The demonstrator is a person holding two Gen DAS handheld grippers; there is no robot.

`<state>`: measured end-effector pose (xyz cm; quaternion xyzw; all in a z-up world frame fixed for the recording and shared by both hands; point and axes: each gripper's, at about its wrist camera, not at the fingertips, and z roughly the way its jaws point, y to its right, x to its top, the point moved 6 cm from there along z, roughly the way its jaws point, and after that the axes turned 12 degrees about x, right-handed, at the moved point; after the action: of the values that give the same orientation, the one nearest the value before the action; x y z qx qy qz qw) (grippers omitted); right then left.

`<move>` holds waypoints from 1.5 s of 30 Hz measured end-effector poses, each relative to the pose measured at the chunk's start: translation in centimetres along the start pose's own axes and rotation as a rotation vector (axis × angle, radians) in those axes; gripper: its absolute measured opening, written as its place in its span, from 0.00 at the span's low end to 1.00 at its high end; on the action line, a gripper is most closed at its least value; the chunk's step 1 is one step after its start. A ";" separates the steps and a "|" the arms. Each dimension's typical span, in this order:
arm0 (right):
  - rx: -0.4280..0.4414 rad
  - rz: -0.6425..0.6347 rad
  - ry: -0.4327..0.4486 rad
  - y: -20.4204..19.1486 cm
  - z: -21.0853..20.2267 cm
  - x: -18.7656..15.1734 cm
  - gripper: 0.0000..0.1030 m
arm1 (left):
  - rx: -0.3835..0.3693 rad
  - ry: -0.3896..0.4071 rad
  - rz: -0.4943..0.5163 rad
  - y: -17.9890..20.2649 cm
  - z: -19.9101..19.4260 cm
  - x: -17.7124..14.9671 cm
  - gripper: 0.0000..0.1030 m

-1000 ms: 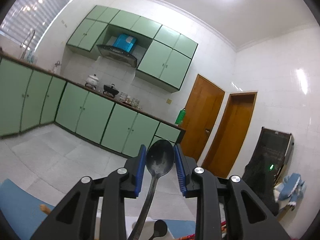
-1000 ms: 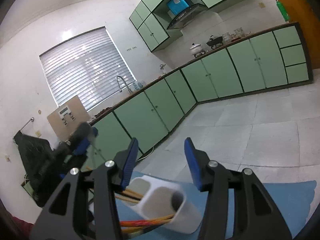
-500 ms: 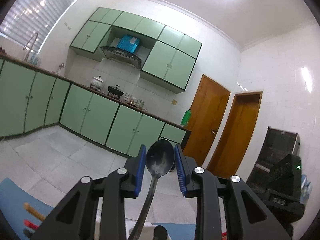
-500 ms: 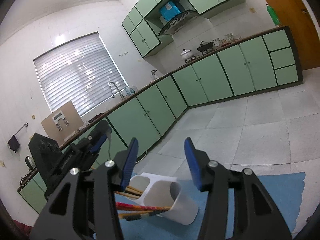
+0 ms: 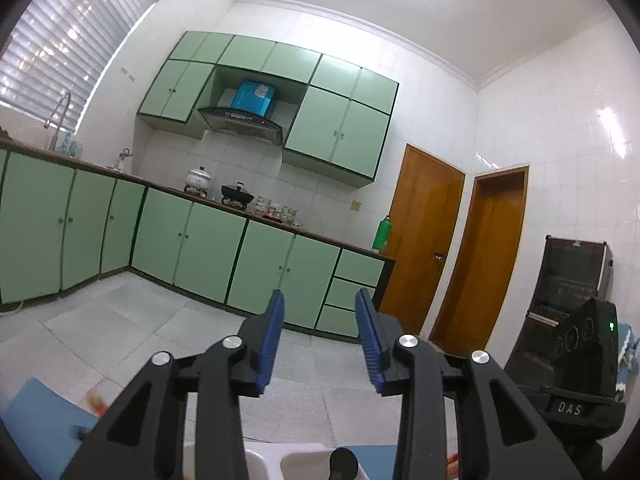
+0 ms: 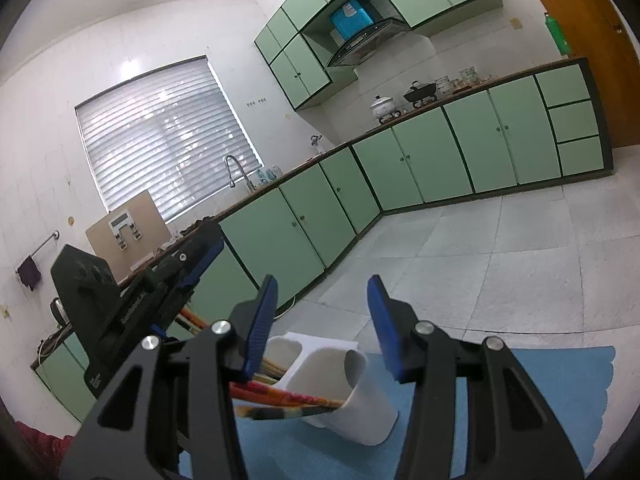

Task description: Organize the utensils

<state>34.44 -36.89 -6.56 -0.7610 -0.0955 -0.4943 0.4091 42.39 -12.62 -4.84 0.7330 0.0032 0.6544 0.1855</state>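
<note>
My left gripper [image 5: 319, 342] is open and empty, pointing out over the kitchen floor. Below it, at the bottom edge, is the white utensil holder [image 5: 280, 462] with a dark spoon end [image 5: 343, 465] beside its rim. In the right wrist view my right gripper [image 6: 322, 322] is open and empty above the white utensil holder [image 6: 348, 396], which holds several orange and red chopsticks [image 6: 288, 400] sticking out to the left. The left gripper [image 6: 160, 280] shows at the left of that view, above the holder.
A blue mat [image 6: 520, 392] lies under the holder; it also shows in the left wrist view [image 5: 36, 420] with small utensil ends [image 5: 96, 402] on it. The other gripper's black body [image 5: 580, 368] is at the right. Green cabinets [image 5: 200, 248] line the far walls.
My left gripper has opened and the black spoon has left its fingers; the spoon's end now shows low by the holder. The right gripper stays open over the holder.
</note>
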 end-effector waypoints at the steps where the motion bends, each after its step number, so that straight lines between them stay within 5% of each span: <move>1: 0.000 0.001 0.000 -0.2 -0.1 0.0 0.45 | -0.002 -0.001 0.004 0.1 -0.2 0.1 0.35; 12: -0.063 -0.023 0.019 -3.0 -3.4 -0.8 0.47 | 0.024 0.007 0.008 -1.3 -7.8 2.9 0.52; 20: -0.281 -0.103 0.048 -7.5 -9.2 -4.1 0.85 | 0.164 -0.106 0.065 -3.4 -15.8 0.7 0.79; 26: -0.358 -0.082 0.022 -11.7 -12.0 -7.6 0.93 | 0.262 -0.168 0.112 -3.6 -21.5 -0.4 0.94; 33: -0.448 -0.141 -0.046 -17.3 -13.2 -10.7 0.95 | 0.311 -0.220 0.161 -2.5 -26.7 -0.4 0.94; 45: -0.432 -0.184 -0.099 -23.2 -14.2 -12.0 0.95 | 0.331 -0.226 0.186 -2.2 -32.4 1.2 0.94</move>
<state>6.20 -29.00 -1.77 -0.8422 -0.0763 -0.5006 0.1850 11.96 -1.60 -1.89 0.8193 0.0220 0.5729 0.0008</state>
